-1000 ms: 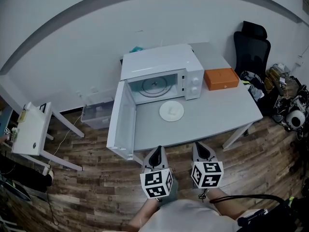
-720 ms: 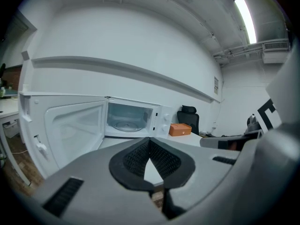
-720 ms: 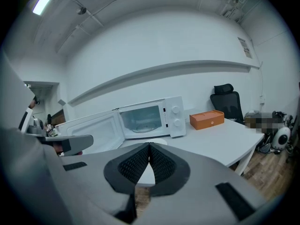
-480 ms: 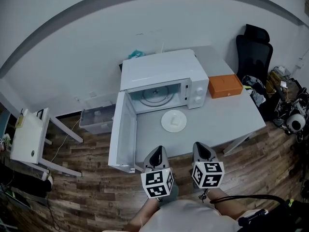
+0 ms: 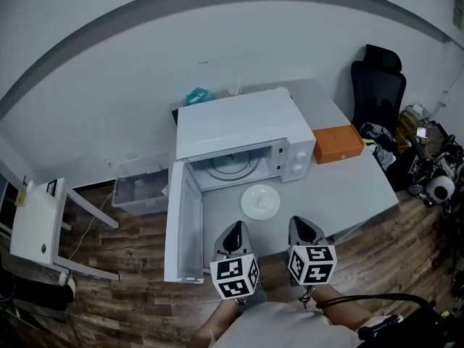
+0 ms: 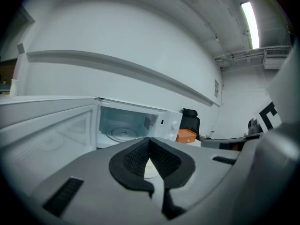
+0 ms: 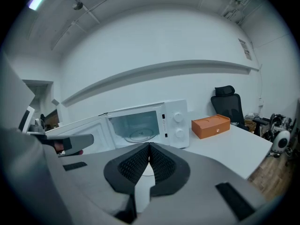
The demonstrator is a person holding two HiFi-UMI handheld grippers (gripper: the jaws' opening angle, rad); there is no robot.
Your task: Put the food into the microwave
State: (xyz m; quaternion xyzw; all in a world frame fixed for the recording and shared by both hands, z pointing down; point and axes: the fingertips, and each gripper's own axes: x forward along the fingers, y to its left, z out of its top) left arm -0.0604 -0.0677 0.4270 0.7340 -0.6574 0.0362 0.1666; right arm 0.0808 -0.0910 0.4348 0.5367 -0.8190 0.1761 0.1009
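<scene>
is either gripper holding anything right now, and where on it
Nothing is held: the left gripper and the right gripper are both shut and empty, short of the white plate.

The right gripper [image 7: 149,149] has its jaws pressed together at the tips, with nothing between them. Far beyond them a white microwave [image 7: 176,121] stands on the white table [image 7: 234,149], its door [image 7: 79,130] swung open to the left and its glass turntable [image 7: 140,135] bare. An orange box [image 7: 211,125] lies just right of the microwave, with a black chair [image 7: 228,104] farther right.
</scene>
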